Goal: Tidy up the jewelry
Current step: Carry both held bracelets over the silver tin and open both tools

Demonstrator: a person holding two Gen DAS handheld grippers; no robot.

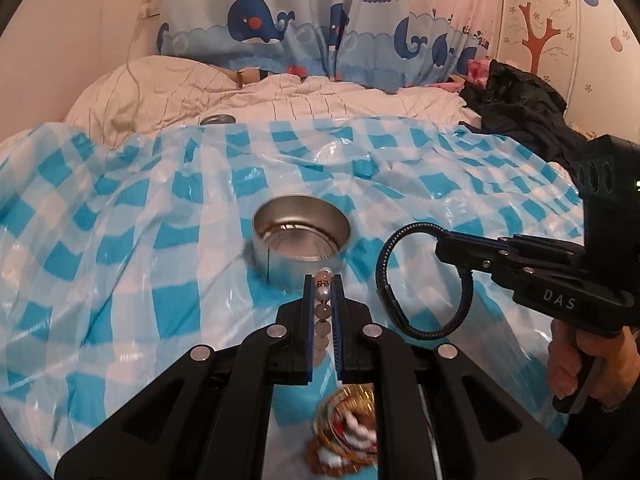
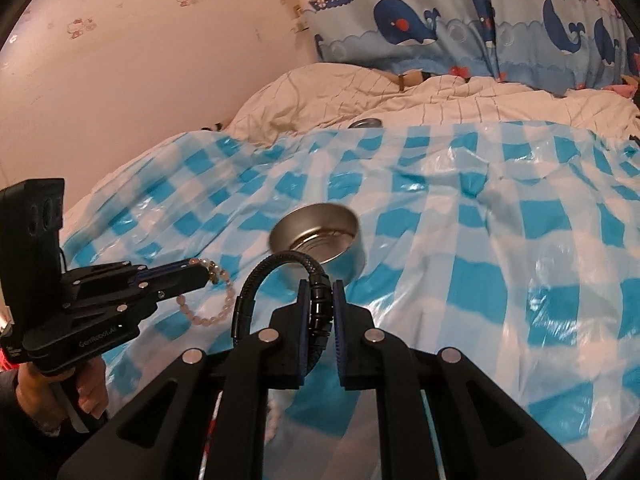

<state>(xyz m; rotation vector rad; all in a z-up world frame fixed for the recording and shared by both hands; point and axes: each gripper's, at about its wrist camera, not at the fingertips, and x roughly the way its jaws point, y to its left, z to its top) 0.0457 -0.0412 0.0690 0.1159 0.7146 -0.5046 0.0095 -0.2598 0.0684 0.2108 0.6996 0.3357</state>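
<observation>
A round silver tin (image 1: pixel 301 240) stands open on the blue-and-white checked plastic sheet (image 1: pixel 120 240), just beyond both grippers. My left gripper (image 1: pixel 323 280) is shut on a pink bead bracelet (image 1: pixel 322 308); in the right wrist view that bead bracelet (image 2: pixel 212 304) hangs in a loop below the left gripper (image 2: pixel 206 274). My right gripper (image 2: pixel 321 285) is shut on a black braided bracelet (image 2: pixel 280 276), whose loop arcs up and to the left of the fingers. In the left wrist view the right gripper (image 1: pixel 442 246) holds the black bracelet (image 1: pixel 420 280) to the right of the tin.
A heap of gold and red jewelry (image 1: pixel 348 428) lies on the sheet under my left gripper. A silver lid (image 1: pixel 218 120) rests at the sheet's far edge by the pillow. Dark clothing (image 1: pixel 516 100) is piled at the back right. Whale-print curtains hang behind the bed.
</observation>
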